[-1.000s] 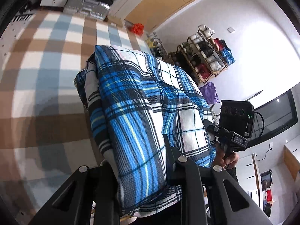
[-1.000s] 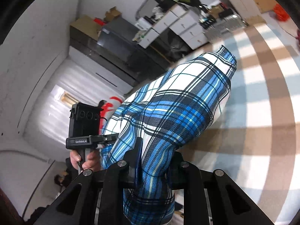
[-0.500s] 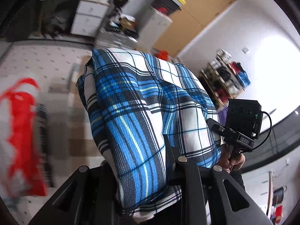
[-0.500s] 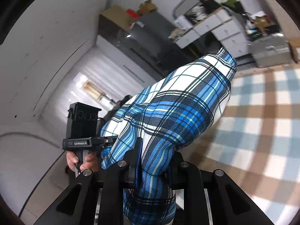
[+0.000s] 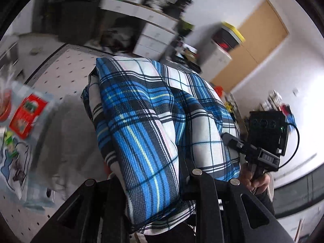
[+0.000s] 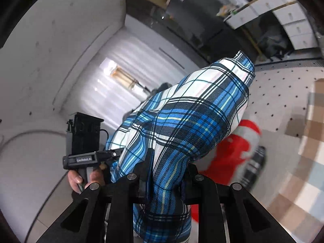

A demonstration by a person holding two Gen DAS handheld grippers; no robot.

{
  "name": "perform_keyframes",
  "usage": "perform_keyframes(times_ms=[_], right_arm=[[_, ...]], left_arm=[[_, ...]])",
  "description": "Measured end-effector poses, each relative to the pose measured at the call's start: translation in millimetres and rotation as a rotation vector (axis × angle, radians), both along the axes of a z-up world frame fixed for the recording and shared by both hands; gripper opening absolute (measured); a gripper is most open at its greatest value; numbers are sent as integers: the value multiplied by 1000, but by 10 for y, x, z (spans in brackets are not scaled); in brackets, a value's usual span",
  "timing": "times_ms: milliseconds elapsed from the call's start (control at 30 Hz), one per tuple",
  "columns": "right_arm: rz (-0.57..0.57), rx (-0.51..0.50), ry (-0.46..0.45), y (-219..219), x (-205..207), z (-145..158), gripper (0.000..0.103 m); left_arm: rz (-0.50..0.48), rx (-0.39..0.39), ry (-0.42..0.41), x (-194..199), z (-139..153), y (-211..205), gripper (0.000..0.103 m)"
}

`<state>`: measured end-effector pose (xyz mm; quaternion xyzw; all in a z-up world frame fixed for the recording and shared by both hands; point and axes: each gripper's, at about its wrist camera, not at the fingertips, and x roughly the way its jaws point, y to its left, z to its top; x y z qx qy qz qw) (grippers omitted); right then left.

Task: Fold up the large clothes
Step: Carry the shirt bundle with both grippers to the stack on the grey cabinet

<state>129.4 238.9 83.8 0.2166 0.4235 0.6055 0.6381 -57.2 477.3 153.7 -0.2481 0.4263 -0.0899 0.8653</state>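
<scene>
Garment point(image 5: 154, 125) between left claw point(image 5: 149, 184) fingers

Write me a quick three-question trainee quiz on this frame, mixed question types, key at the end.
1. True or false: the left gripper is shut on the blue plaid garment.
2. Multiple choice: what is the right gripper doing? A. hanging open over the floor; B. clamping the same plaid garment; C. holding a red bag.
3. Short answer: in the left wrist view, what shows at the right of the garment?

Key
1. True: the fabric is pinched between its jaws.
2. B
3. The right gripper, held in a hand, with its tip at the garment's edge.
</scene>
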Motion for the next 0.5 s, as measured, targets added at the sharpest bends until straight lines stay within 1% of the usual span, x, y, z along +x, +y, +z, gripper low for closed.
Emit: perform_keyframes(times_ms=[33, 100, 133, 167, 200, 233, 300, 333, 367, 400, 433, 467, 500], right_arm=[[9, -7, 15, 162, -4, -87, 20], [24, -55, 22, 420, -18, -290, 21], [35, -92, 45, 534, -10, -445, 21], [41, -141, 83, 622, 4, -620, 21], [39, -160, 129, 664, 23, -813, 22], [44, -152, 159, 667, 34, -920, 22], [54, -121, 208, 645, 86, -1044, 23], [60, -119, 217, 616, 93, -1065, 23], [67, -128, 202, 590, 86, -1059, 24], [69, -145, 185, 571, 81, -1049, 25], [73, -156, 182, 594, 109, -1033, 28], [79, -176, 184, 614, 119, -1015, 32], [82, -210, 182, 625, 120, -1000, 44]], left_arm=[[12, -21, 7, -6, -112, 97, 17], [38, -80, 38, 29, -467, 285, 17], [55, -125, 70, 53, -754, 388, 17], [62, -153, 83, 61, -912, 446, 17], [69, -189, 90, 62, -1089, 506, 18], [76, -246, 80, 37, -1260, 572, 19], [55, -326, 43, -9, -1401, 636, 26], [39, -333, 17, -35, -1413, 640, 27], [19, -321, -6, -60, -1414, 628, 29], [4, -297, -23, -88, -1425, 605, 35], [10, -269, -19, -111, -1461, 584, 40], [21, -253, -7, -123, -1496, 596, 51], [29, -240, 8, -135, -1565, 572, 56]])
